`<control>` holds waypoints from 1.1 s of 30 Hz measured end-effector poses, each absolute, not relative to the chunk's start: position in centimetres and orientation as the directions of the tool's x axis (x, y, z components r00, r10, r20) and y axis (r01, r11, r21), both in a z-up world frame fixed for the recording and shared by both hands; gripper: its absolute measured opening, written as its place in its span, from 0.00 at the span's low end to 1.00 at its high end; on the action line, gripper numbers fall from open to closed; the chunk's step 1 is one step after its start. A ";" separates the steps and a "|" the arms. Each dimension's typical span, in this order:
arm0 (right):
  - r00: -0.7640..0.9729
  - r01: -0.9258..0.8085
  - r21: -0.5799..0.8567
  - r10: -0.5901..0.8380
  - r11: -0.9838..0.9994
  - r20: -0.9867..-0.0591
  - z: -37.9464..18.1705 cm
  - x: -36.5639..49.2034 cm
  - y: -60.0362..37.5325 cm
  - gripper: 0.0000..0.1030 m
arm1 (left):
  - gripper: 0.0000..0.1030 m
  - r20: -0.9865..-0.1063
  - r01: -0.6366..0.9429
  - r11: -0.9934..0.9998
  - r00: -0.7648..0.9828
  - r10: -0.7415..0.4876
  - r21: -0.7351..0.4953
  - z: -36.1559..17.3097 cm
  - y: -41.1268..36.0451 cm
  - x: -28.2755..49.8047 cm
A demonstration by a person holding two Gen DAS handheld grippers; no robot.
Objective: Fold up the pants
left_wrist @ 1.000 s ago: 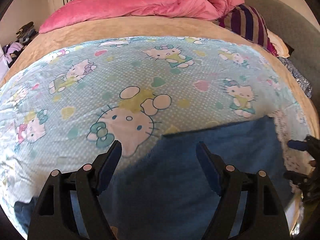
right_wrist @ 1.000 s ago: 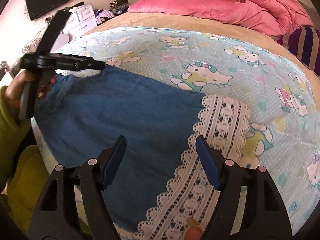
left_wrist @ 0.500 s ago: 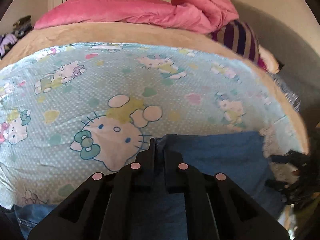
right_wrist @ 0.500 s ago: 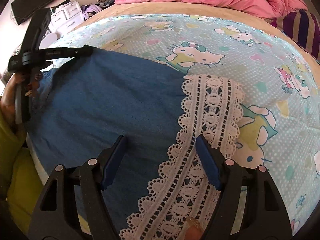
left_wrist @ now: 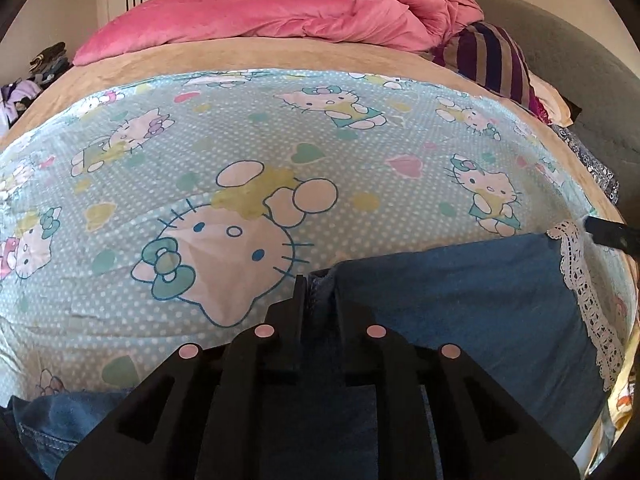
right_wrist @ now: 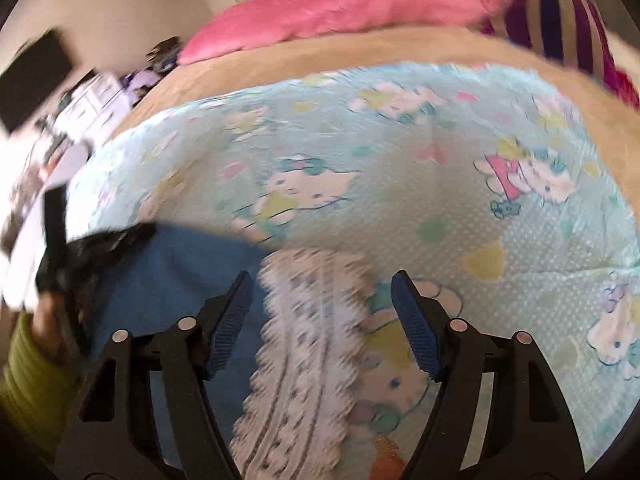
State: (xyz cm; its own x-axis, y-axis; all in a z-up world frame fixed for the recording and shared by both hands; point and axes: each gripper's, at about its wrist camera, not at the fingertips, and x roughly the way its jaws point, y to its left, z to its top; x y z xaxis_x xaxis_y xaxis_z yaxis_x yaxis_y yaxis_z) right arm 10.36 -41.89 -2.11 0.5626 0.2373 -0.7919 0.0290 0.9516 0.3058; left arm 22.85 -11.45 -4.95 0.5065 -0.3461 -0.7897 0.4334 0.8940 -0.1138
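Blue denim pants (left_wrist: 460, 300) with a white lace hem (left_wrist: 580, 280) lie flat on the cat-print sheet (left_wrist: 240, 140) near the bed's front edge. My left gripper (left_wrist: 318, 284) pinches the far edge of the denim at the waist end; a thick fold sits between its pads while the jaws are opening slightly. In the blurred right wrist view, my right gripper (right_wrist: 322, 300) stands open over the lace hem (right_wrist: 316, 340) with nothing gripped. The left gripper (right_wrist: 100, 244) shows there on the pants' (right_wrist: 172, 280) far left corner.
A pink duvet (left_wrist: 280, 16) and a striped pillow (left_wrist: 488, 60) lie at the head of the bed. A beige blanket (left_wrist: 240, 56) runs under the sheet. A green sleeve (right_wrist: 28, 380) is at the left, with a dresser (right_wrist: 88, 100) beyond.
The left gripper went from wide open over the denim to pinching its far edge. The right gripper slid right along the pants to the lace hem and rolled, staying open.
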 end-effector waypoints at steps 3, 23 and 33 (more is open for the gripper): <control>0.511 0.057 0.380 0.300 0.923 -0.806 -4.4 11.9 -42.7 0.50 | 0.13 -0.787 0.429 0.895 0.507 -0.351 -0.122 -5.0 -11.3 22.8; 0.572 -0.039 0.227 0.208 0.973 -0.794 -5.6 11.3 -41.1 0.16 | 0.14 -0.775 0.411 0.911 0.565 -0.284 -0.034 -5.1 -12.1 22.0; 0.628 0.001 0.150 0.116 0.989 -0.770 -2.3 8.2 -41.8 0.47 | 0.34 -0.724 0.267 0.949 0.620 -0.304 -0.170 -2.0 -5.6 21.1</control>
